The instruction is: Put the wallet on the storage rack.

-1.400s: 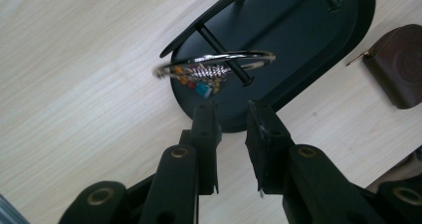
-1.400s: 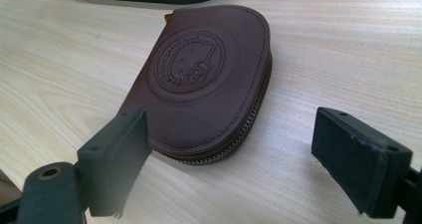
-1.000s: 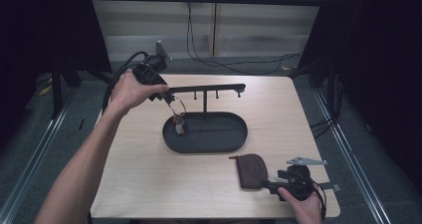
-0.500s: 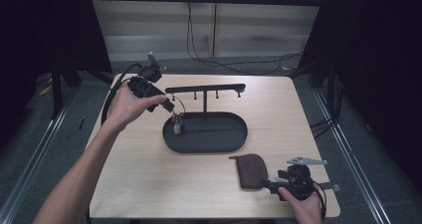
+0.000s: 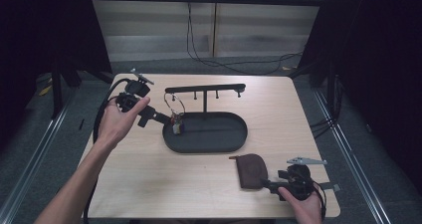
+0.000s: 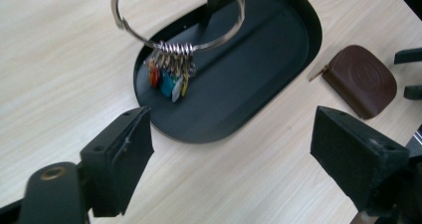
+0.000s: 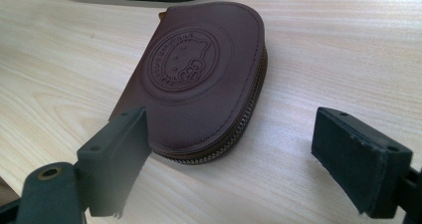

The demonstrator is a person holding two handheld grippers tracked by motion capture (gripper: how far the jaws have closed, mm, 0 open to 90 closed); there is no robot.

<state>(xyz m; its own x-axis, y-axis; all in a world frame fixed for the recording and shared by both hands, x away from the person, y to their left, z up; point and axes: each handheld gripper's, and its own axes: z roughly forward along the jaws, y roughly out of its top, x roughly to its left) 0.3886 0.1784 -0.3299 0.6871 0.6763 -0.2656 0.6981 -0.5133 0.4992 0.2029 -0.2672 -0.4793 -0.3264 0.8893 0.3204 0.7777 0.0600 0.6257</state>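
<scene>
Pale wood-grain table (image 5: 149, 184), smooth and matt, with fine lines running across it. On it, the oval tray (image 6: 259, 84) looks like black painted metal with a soft satin sheen. Above the tray, the key ring (image 6: 179, 15) is bright polished metal, its small tags (image 6: 169, 79) glossy and coloured. Over on the right, the pouch (image 7: 199, 79) reads as brown leather, smooth, slightly shiny, with an embossed round stamp and a metal zip along its edge.

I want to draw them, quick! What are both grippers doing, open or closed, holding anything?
Left gripper: fingers just opened, holding nothing; key ring hangs ahead.
Right gripper: open, holding nothing; brown pouch lies ahead.
</scene>
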